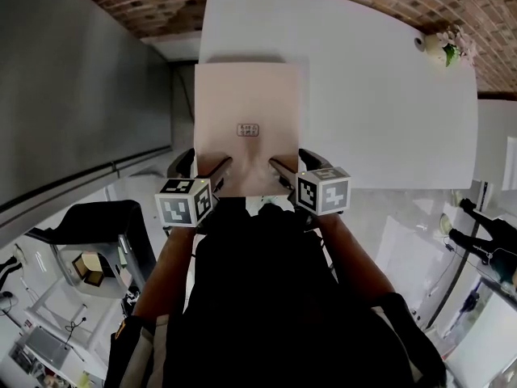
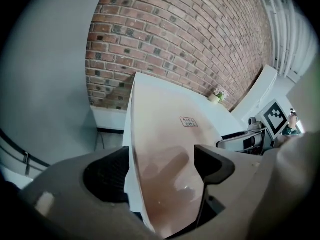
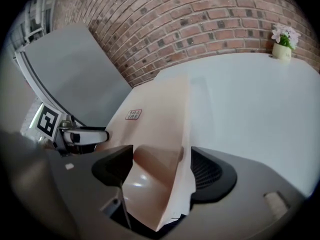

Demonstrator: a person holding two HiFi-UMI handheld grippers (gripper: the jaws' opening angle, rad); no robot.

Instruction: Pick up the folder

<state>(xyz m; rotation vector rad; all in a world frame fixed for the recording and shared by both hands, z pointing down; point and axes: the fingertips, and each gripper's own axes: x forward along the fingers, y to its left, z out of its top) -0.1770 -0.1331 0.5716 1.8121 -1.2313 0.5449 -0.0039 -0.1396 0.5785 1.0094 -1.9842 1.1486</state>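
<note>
The left tool stands spread wide over the near left part of the pale pink folder. The folder's near edge runs between its jaws, and neither pad presses on it. The folder lies flat on the left side of the white desk, reaching its near edge. The right tool is spread likewise, straddling the folder's near right part — not pinching it. A small flower pot sits at the desk's far right corner.
</note>
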